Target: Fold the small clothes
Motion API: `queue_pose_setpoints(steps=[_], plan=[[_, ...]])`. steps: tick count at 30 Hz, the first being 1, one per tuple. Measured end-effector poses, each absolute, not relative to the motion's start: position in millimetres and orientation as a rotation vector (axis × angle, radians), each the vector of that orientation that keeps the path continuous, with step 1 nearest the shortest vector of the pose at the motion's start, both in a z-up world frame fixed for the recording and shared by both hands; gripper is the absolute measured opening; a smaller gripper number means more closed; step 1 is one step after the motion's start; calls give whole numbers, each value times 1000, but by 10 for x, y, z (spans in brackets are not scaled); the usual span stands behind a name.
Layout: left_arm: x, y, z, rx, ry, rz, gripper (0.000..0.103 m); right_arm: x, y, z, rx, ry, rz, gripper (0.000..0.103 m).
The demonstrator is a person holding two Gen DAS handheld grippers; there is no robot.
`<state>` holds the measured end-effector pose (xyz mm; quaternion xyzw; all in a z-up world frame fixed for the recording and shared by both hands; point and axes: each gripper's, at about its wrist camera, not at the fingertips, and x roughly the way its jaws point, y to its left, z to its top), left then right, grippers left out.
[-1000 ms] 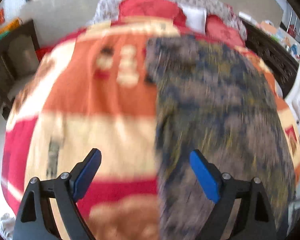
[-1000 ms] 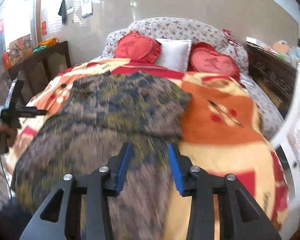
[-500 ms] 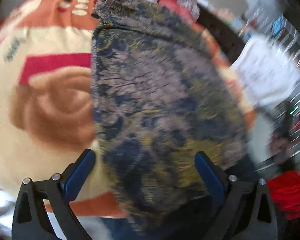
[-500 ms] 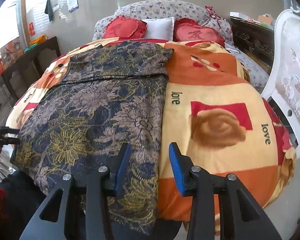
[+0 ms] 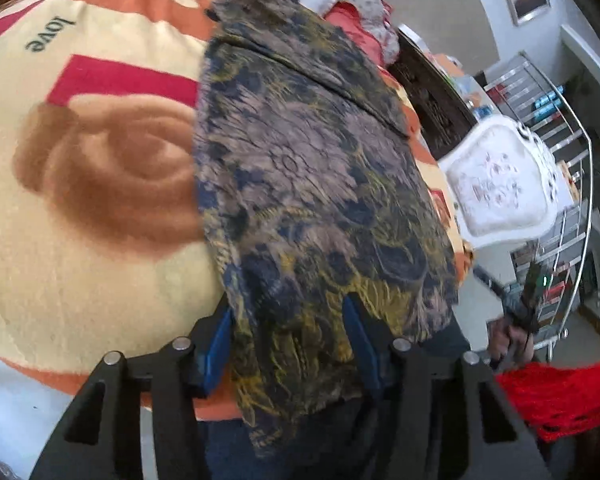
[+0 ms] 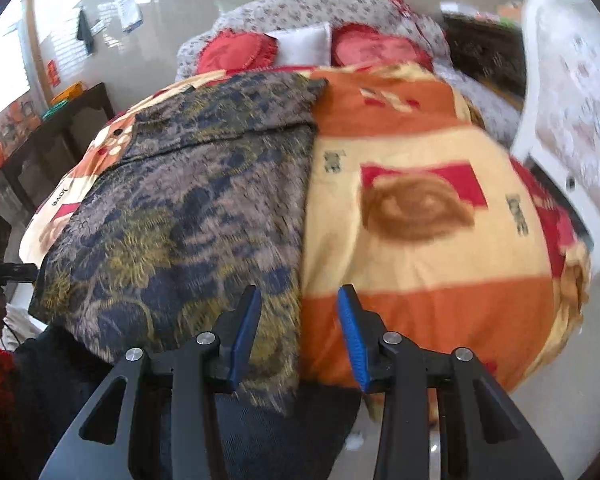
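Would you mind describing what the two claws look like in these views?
Both look alike. The left claw and right claw each have two blue, flat, ribbed pads on black plastic fingers with triangular cut-outs, joined by silver round-headed bolts. No cables or markings show on them. A red knitted sleeve shows nearby.

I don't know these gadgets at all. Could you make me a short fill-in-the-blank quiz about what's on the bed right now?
1. The patterned garment lies on a blanket printed with the word ____.
2. The pads on the right gripper are coloured ____.
3. Between the two red pillows at the head of the bed sits a ____ pillow.
4. The left gripper has its jaws ____, with the garment's near corner between them.

Missing words: love; blue; white; open
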<state>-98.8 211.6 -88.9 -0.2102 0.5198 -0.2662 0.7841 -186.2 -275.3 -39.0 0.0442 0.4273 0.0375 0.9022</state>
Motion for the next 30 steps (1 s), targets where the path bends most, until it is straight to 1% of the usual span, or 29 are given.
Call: queue_pose_setpoints(steps=[2, 4, 7, 9, 11, 12, 13, 14, 16, 17, 18, 19, 22, 26, 30], plan=[[-986, 2055, -888, -436, 1116, -576, 65, -1923, -2804, -455, 129, 898, 92, 26], [-984, 1992, -862, -426, 1113, -609, 82, -1947, -2809, -528, 165, 900, 130, 26], [-981, 1891, -882, -482, 1145, -727, 82, -1930, -2806, -650, 228, 904, 181, 26], [-1035, 1817, -895, -455, 1165, -756, 81, -1877, -2813, -777, 273, 939, 215, 26], [-1110, 1802, -933, -408, 1190, -741, 73, -1854, -2811, -877, 267, 978, 220, 26], [-1126, 1833, -943, -411, 1191, -731, 62, -1865, -2814, -920, 262, 995, 223, 26], [-1145, 1880, -954, -427, 1189, -714, 54, -1885, -2826, -948, 271, 998, 238, 26], [-1154, 1939, -967, -445, 1189, -691, 49, -1905, -2847, -978, 295, 1003, 259, 26], [-1152, 2017, -995, -448, 1199, -636, 19, -1925, -2912, -1020, 365, 1000, 283, 18], [-1156, 2026, -991, -438, 1199, -622, 14, -1923, -2935, -1041, 407, 1006, 312, 8], [-1165, 2025, -981, -431, 1198, -615, 10, -1916, -2930, -1044, 418, 1014, 325, 0], [-1177, 2026, -959, -429, 1199, -616, 8, -1917, -2912, -1028, 411, 1019, 337, 0], [-1250, 2004, -779, -401, 1171, -660, 4, -1990, -2874, -856, 363, 993, 374, 0], [-1280, 2080, -576, -404, 1124, -683, 4, -2076, -2933, -529, 329, 944, 408, 0], [-1066, 2223, -425, -519, 1021, -617, 4, -1975, -3009, -218, 319, 859, 402, 0]])
